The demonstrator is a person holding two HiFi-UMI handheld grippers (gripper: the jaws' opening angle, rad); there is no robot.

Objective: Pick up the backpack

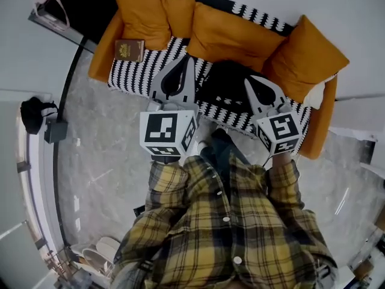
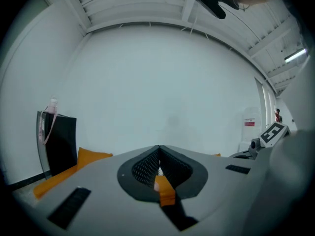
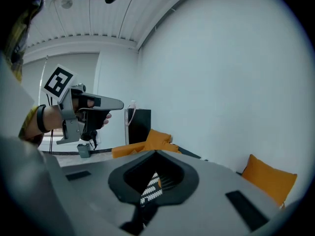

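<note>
A black backpack (image 1: pixel 227 82) lies on the striped black-and-white cover of an orange sofa (image 1: pixel 239 36), below the back cushions. My left gripper (image 1: pixel 185 59) hovers over the seat just left of the backpack, jaws shut and empty. My right gripper (image 1: pixel 248 80) points at the seat by the backpack's right side, also shut with nothing in it. The left gripper view shows closed jaws (image 2: pixel 158 147) against a white wall. In the right gripper view the closed jaws (image 3: pixel 156 153) point toward the sofa, and the left gripper (image 3: pixel 74 107) shows held in a hand.
A brown booklet (image 1: pixel 129 50) lies on the sofa's left end. A black box (image 1: pixel 84 8) with a pink strap stands beyond the left armrest. A dark bag (image 1: pixel 33 114) sits on a ledge at left. Pale shoes (image 1: pixel 99 254) lie on the marble floor.
</note>
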